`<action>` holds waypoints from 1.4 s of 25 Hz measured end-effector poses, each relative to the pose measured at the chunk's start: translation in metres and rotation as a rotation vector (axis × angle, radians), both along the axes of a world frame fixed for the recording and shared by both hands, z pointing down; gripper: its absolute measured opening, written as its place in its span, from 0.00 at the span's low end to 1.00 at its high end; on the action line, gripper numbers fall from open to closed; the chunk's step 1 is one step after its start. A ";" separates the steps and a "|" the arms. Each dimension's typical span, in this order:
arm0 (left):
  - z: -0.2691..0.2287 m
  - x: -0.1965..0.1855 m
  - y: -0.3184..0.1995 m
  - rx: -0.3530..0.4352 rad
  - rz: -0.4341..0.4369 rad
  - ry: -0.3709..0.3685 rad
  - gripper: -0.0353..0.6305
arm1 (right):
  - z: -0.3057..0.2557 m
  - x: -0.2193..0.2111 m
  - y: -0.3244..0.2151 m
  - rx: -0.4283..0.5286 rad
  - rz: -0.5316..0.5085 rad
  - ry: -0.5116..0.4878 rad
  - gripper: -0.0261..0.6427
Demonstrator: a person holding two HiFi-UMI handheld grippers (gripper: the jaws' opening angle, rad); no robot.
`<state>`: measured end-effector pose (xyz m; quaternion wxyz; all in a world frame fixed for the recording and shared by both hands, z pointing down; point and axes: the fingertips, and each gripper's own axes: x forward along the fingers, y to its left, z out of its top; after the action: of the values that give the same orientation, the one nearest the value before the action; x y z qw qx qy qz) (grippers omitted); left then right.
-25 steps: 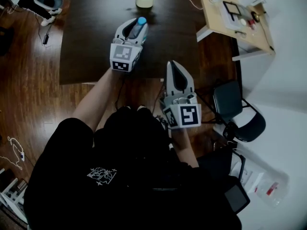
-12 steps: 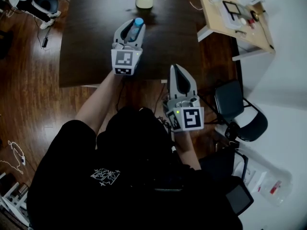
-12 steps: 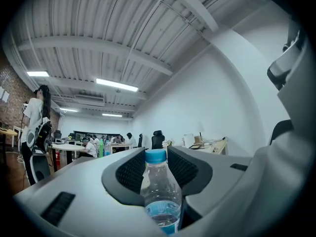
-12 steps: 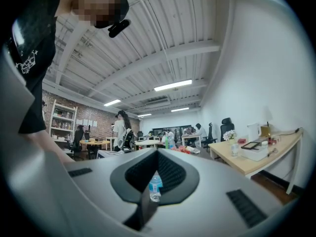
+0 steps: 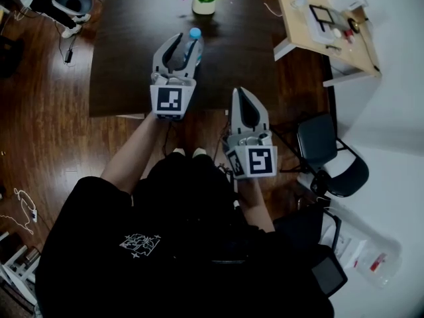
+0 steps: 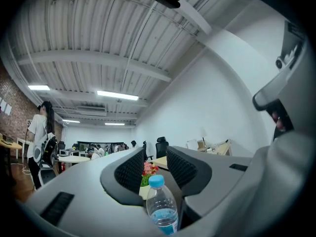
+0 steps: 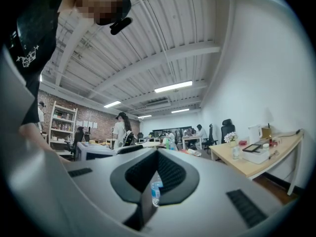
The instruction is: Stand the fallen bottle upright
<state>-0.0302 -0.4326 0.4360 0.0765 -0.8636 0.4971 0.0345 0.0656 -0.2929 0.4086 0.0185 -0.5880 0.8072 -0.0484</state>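
**One bottle, in my left tongs**

I count two tongs, one bottle, one flower pot, one dark table, one pale desk and one black chair.

My left tongs (image 5: pixel 185 42) are grasping the bottle (image 5: pixel 195 34). It sits deep between the jaws, over the dark table (image 5: pixel 132 38), just short of the flower pot (image 5: pixel 203 5). The jaws have just been closing a little further on it. In the left gripper view its blue cap is uppermost, against the right-hand pad. Whether it is truly upright I cannot tell.

My right tongs (image 5: pixel 241 93) are clenched, tips together with nothing between them. They hang off the table's near edge, well apart from the bottle. The desk (image 5: pixel 351 58) and chair (image 5: pixel 315 138) stand to my right.

Against the earlier head view, my left tongs look larger and their marker cube sits lower in the picture. The bottle has come along between the jaws. My right tongs are where they were.
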 end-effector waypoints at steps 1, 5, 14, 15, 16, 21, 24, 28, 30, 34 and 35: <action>-0.013 -0.002 0.010 0.015 -0.003 0.000 0.22 | -0.006 -0.001 -0.001 0.011 0.002 0.003 0.06; -0.063 -0.012 0.055 0.043 -0.017 0.047 0.03 | -0.031 -0.003 0.001 0.062 0.022 -0.015 0.06; -0.092 -0.038 0.130 0.001 -0.041 0.059 0.03 | -0.061 -0.020 0.022 0.121 -0.003 -0.018 0.06; -0.095 -0.041 0.134 0.003 -0.046 0.062 0.03 | -0.061 -0.021 0.025 0.125 -0.005 -0.018 0.06; -0.097 -0.042 0.138 0.008 -0.048 0.063 0.03 | -0.063 -0.022 0.028 0.130 -0.007 -0.017 0.06; -0.109 -0.052 0.150 0.021 -0.058 0.079 0.03 | -0.072 -0.030 0.037 0.156 -0.007 -0.018 0.06; -0.111 -0.059 0.158 0.019 -0.047 0.080 0.03 | -0.076 -0.038 0.046 0.153 0.003 -0.011 0.06; -0.112 -0.065 0.172 0.017 -0.010 0.105 0.03 | -0.079 -0.044 0.063 0.146 0.044 0.004 0.06; -0.111 -0.064 0.177 0.015 0.003 0.112 0.03 | -0.079 -0.043 0.072 0.150 0.058 0.010 0.06; -0.117 -0.059 0.192 0.043 0.009 0.137 0.03 | -0.076 -0.038 0.092 0.160 0.070 0.014 0.06; -0.119 -0.059 0.199 0.047 0.009 0.142 0.03 | -0.077 -0.039 0.099 0.166 0.067 0.016 0.06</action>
<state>-0.0891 -0.2332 0.3165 0.0611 -0.8592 0.4964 0.1079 0.0266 -0.1940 0.3315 0.0625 -0.6115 0.7884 0.0238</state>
